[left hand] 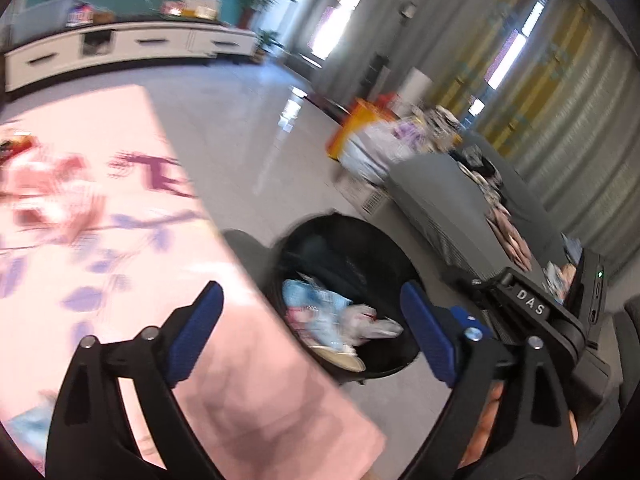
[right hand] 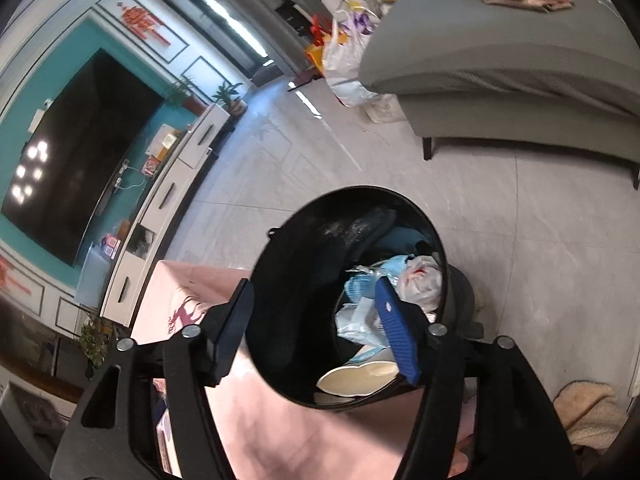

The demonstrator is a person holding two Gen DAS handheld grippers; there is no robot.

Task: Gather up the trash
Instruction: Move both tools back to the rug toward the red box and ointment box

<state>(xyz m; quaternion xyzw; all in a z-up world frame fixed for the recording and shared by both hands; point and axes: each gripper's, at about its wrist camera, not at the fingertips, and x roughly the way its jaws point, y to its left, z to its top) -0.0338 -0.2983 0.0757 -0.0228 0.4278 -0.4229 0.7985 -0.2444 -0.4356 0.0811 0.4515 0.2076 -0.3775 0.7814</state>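
A black round trash bin point(left hand: 360, 248) stands on the floor beside the table with the pink cloth point(left hand: 100, 240). Inside lie blue-white wrappers point(left hand: 316, 304), a crumpled white bag point(right hand: 420, 280) and a cream disc point(right hand: 360, 376). My left gripper point(left hand: 316, 320) hangs open above the table edge and the bin's mouth, with nothing between its blue pads. My right gripper point(right hand: 316, 328) is open too, one finger over the pink cloth point(right hand: 300, 432) and the other over the trash in the bin point(right hand: 304, 240). Its black body shows at the right of the left wrist view.
A grey sofa point(right hand: 500, 60) with clothes on it stands behind the bin, and filled plastic bags point(right hand: 348, 52) lean at its end. A white TV cabinet point(right hand: 172, 184) runs along the teal wall. Blurred colourful items point(left hand: 16, 144) lie on the table's far left. A beige fluffy thing point(right hand: 592, 412) lies on the floor.
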